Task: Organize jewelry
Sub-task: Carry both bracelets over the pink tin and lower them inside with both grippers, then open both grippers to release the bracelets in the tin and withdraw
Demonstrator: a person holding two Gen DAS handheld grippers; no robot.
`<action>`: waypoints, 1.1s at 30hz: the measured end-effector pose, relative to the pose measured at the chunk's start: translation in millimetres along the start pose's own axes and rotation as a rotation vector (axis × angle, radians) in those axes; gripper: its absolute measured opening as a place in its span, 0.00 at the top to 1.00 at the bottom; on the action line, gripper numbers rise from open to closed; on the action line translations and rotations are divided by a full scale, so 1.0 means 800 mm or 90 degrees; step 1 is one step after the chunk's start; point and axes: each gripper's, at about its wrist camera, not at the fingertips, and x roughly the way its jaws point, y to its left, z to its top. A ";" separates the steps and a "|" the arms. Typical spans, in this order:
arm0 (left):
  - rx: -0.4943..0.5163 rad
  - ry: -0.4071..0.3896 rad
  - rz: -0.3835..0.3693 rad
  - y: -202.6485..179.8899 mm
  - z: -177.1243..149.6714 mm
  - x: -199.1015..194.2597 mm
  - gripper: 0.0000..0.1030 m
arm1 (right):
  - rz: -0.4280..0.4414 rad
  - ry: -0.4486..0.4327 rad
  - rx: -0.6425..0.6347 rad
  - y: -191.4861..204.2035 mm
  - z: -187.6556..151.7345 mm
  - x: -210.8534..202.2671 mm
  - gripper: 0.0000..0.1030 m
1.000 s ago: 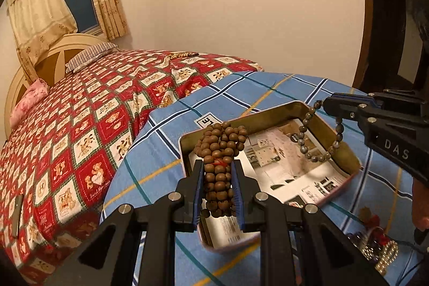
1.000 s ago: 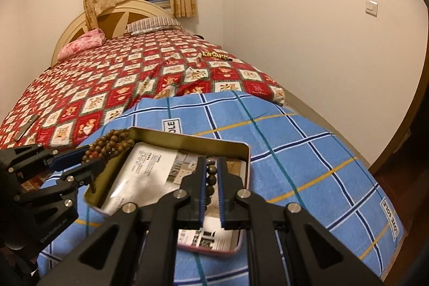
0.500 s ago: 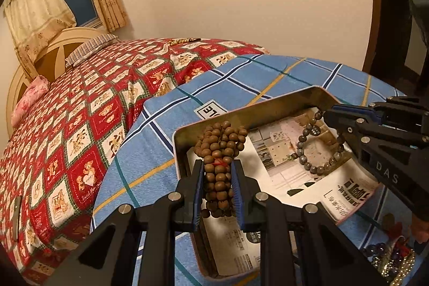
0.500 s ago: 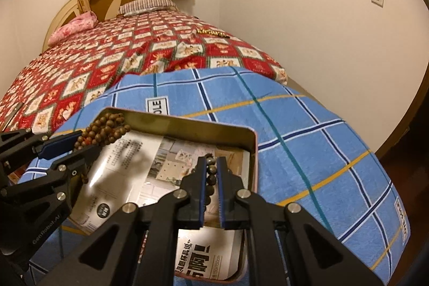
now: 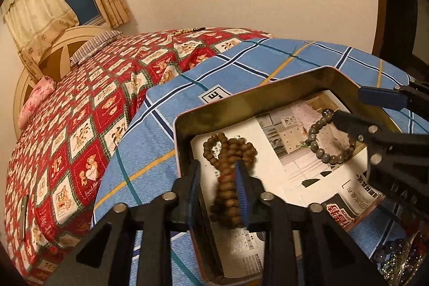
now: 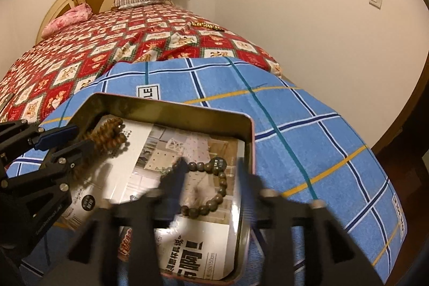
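Left wrist view: our left gripper [image 5: 217, 186] now has its jaws spread; half a second ago they pinched the brown wooden bead strand [image 5: 230, 173], which now lies loose between them on the printed paper lining the metal tin [image 5: 257, 95].
Right wrist view: our right gripper [image 6: 211, 178] has also spread wide, and the grey stone bead bracelet [image 6: 206, 186] it was clamping rests flat on the paper between the fingers.
Where the jewelry sits: strand near the tin's left wall, bracelet toward the right wall, well apart from each other.
What changed: both pieces have gone from held above the tin to released inside it.
Meaning for the task: we judge these two placements done; next is backing out without snagging beads.
Still to sort: more beaded pieces [image 5: 396, 256] lie on the blue checked cloth [image 5: 241, 63] beside the tin.
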 end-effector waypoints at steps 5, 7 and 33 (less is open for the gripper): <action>0.003 0.002 -0.005 -0.005 -0.004 -0.003 0.59 | -0.021 0.000 -0.041 0.013 -0.007 -0.001 0.53; 0.002 -0.002 -0.006 -0.006 -0.008 -0.006 0.58 | -0.027 0.001 -0.053 0.015 -0.010 -0.002 0.53; -0.028 -0.018 -0.016 -0.016 -0.041 -0.036 0.53 | -0.011 0.019 -0.088 0.031 -0.040 -0.028 0.46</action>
